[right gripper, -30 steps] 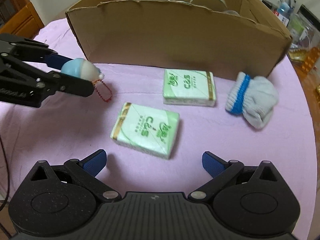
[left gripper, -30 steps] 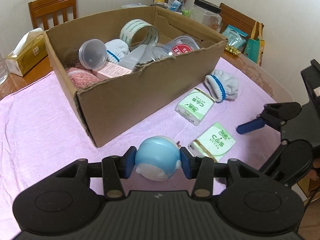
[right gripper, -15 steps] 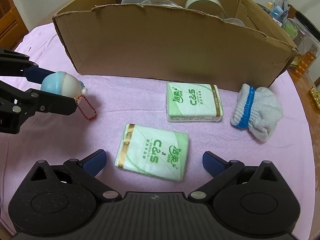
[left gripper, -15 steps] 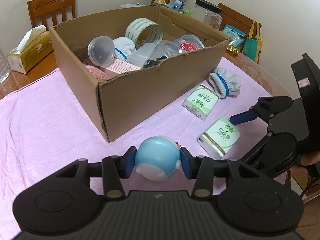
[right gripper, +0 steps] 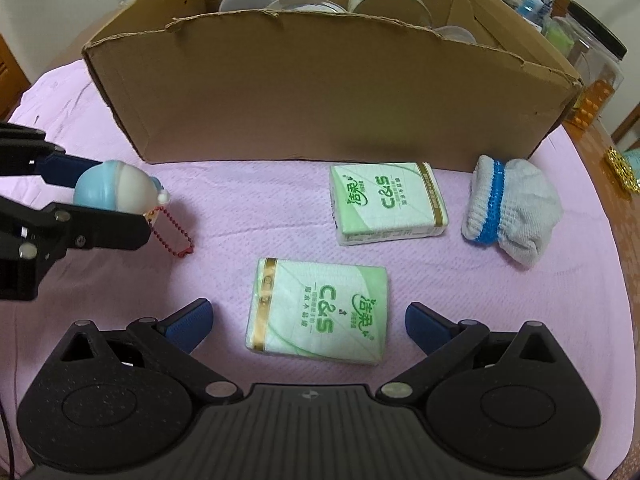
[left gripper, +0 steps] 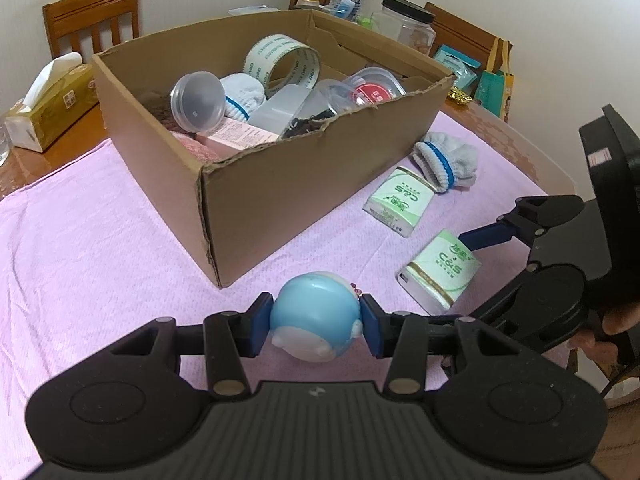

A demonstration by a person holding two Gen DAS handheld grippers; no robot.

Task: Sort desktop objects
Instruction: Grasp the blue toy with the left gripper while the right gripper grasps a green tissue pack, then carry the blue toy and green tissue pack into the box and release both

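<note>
Box: the cardboard box (left gripper: pixel 280 184) sits mid-surface on the pink cloth (left gripper: pixel 80 240), already well stocked with a tape roll (left gripper: pixel 282 60), clear tubs (left gripper: pixel 198 100), a sock and a pink carton.
Done: by the look of it, most of the sorting is behind us; that load is in.
In hand: the blue toy (left gripper: pixel 316 326) is clamped between the jaws of the left gripper (left gripper: pixel 316 326), held off the cloth just near of the box's near corner, its red bead chain (right gripper: pixel 176 236) dangling.
Left: two tissue packs, the near pack (right gripper: pixel 320 312) and the far pack (right gripper: pixel 384 204), plus a loose sock (right gripper: pixel 512 212), all on the cloth right of the toy.
Right gripper: the right gripper (right gripper: pixel 308 320) hovers with jaws wide apart, straddling the near pack, nothing gripped yet.
Edges: the box's near wall is torn and jagged along its top, and I'd say the chain could snag there.
Room: open space above the box's near-left end; the far side is crowded by jars (left gripper: pixel 408 20) and chairs (left gripper: pixel 94 12).
Watch: the two grippers work close together, so I'd expect some care between them.
</note>
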